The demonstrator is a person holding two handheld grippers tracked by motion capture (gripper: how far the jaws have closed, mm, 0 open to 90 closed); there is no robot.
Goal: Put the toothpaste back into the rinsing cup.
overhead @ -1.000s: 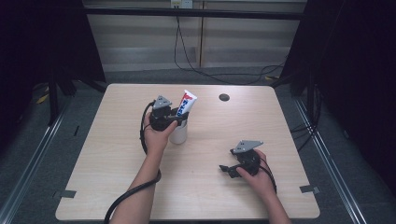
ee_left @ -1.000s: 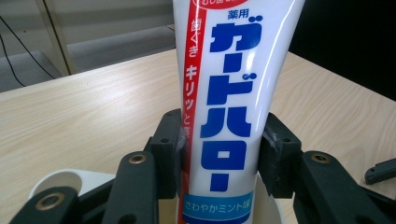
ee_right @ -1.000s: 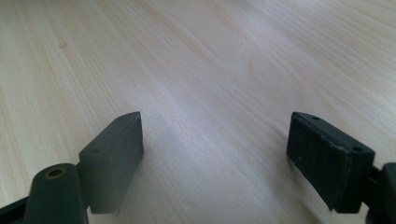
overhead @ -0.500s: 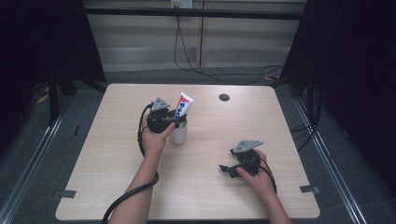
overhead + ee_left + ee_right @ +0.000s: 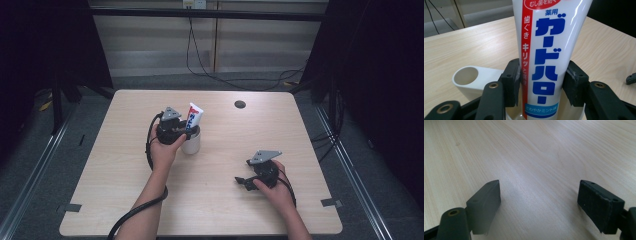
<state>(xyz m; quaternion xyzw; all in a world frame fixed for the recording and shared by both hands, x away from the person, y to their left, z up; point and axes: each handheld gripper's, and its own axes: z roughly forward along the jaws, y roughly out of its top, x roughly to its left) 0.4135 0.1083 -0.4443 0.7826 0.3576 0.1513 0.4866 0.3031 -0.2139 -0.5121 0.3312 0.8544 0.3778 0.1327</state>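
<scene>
Left tongs clamp toothpaste tube standing in white cup (upright); right tongs spread wide, low over table.

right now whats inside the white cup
A toothpaste tube stands in the cup, its top sticking out, pinched between the left gripper jaws. Its lower end and the cup's bottom are hidden by the cup wall and the gripper.

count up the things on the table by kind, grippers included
toothpaste tube: 1, standing in the cup, clamped by the left gripper
white cup: 1
handheld grippers: 2, the left one and the right gripper, which is open over bare wood
round dark spot near the table's far edge: 1, can't tell what it is
total: 5
</scene>
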